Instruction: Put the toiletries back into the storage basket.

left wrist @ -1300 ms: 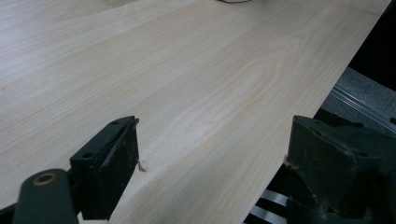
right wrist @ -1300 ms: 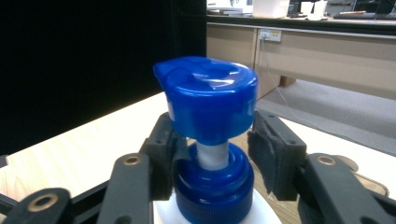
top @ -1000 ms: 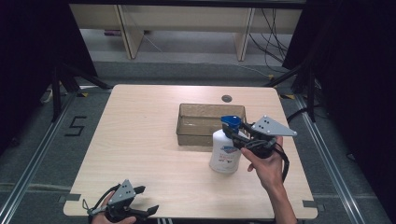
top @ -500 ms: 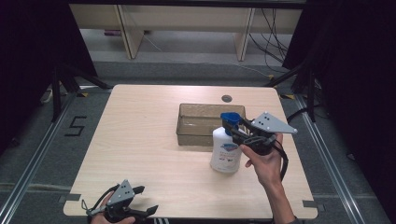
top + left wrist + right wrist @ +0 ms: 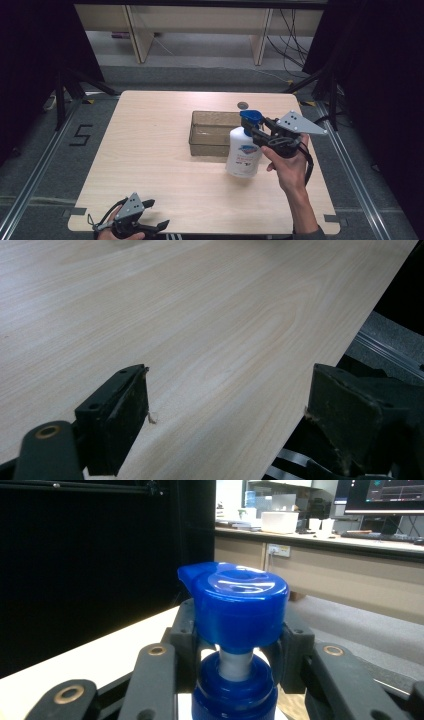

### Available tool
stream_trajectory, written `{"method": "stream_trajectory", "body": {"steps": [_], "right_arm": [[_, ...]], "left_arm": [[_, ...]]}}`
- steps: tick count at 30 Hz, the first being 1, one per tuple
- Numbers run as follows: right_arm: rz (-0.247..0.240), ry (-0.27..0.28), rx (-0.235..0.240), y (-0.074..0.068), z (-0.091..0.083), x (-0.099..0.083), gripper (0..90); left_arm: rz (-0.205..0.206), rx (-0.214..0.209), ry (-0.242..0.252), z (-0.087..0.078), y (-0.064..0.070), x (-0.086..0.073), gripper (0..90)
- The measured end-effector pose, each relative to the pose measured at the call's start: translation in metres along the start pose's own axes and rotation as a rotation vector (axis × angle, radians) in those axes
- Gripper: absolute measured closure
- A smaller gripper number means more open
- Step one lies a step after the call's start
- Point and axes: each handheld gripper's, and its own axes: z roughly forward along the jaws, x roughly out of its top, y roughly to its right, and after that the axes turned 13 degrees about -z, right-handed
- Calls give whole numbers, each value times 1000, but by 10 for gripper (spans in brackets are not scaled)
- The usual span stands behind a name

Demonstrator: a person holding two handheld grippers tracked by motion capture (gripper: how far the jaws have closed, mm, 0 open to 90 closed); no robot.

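A white pump bottle point(image 5: 243, 156) with a blue pump head point(image 5: 250, 117) stands upright on the wooden table point(image 5: 150, 150), just in front of a clear brown bin point(image 5: 212, 133). My right gripper point(image 5: 256, 131) is shut on the bottle's neck below the pump head point(image 5: 235, 605), its fingers point(image 5: 186, 630) pressed on both sides. My left gripper point(image 5: 150, 226) rests open at the table's near left edge, nothing between its fingers point(image 5: 125, 415), which hover over bare wood point(image 5: 210, 330).
A small dark round disc point(image 5: 243, 105) lies on the table behind the bin. The bin looks empty. Black curtains, shelving and cables stand beyond the table's far edge.
The bottle and my right gripper have shifted slightly toward the near side, away from the bin. The left gripper has stayed in place.
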Motion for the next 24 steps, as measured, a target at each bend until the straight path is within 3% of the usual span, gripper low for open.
{"method": "stream_trajectory", "body": {"steps": [1, 3, 12, 13, 24], "right_arm": [[-17, 6, -12, 2, 0, 1, 619], [-12, 8, -16, 5, -1, 3, 619], [19, 14, -19, 13, -6, 12, 619], [-3, 25, -26, 15, -6, 13, 619], [-11, 39, -34, 24, -6, 36, 619]], "left_arm": [[27, 13, -15, -1, -3, 1, 159], [2, -1, 8, 0, -1, 0, 159], [0, 4, 11, 1, -1, 0, 159], [-1, 5, 12, 1, -1, 0, 159], [-6, 12, 8, 0, -1, 0, 159]]}}
